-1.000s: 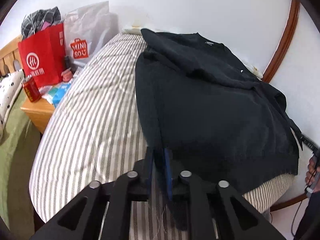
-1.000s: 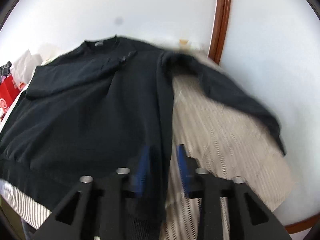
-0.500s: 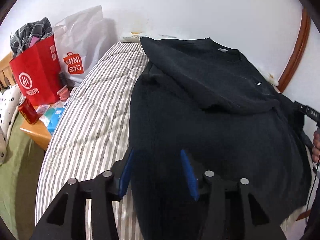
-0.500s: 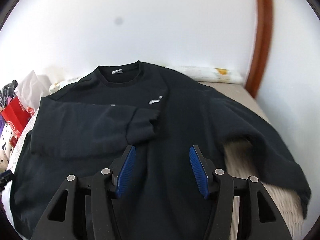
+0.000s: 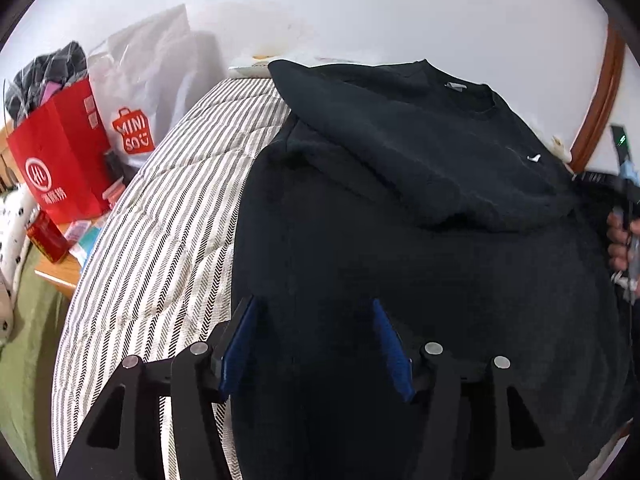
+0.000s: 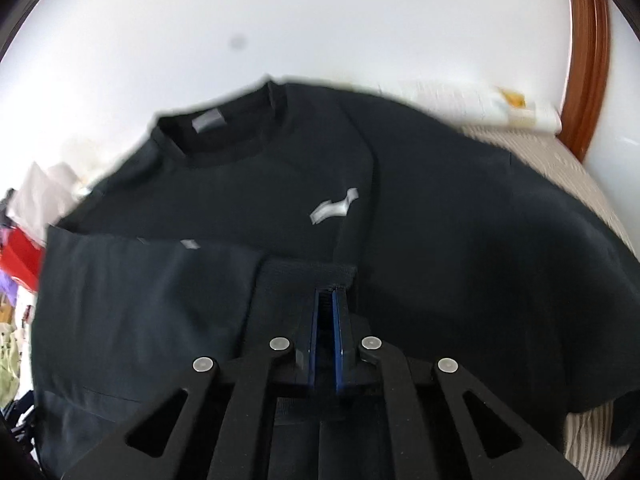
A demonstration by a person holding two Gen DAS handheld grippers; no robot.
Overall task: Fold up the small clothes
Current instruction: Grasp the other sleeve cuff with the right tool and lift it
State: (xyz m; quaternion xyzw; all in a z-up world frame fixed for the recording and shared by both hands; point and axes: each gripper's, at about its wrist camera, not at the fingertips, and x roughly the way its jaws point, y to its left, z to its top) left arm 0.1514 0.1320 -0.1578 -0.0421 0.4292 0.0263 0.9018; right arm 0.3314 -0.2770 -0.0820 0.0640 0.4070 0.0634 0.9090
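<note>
Lying flat on the striped bed [image 5: 168,240] was the black sweatshirt [image 5: 400,240] | left gripper [image 5: 316,344] angled down over its hem, jaws opening, gripping nothing | right gripper [image 6: 329,300] angled down, clamped on the folded sleeve's cuff [image 6: 308,276] at chest.

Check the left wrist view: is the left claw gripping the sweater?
No: the left claw stands apart and opening over the black sweater, pinching nothing.
</note>
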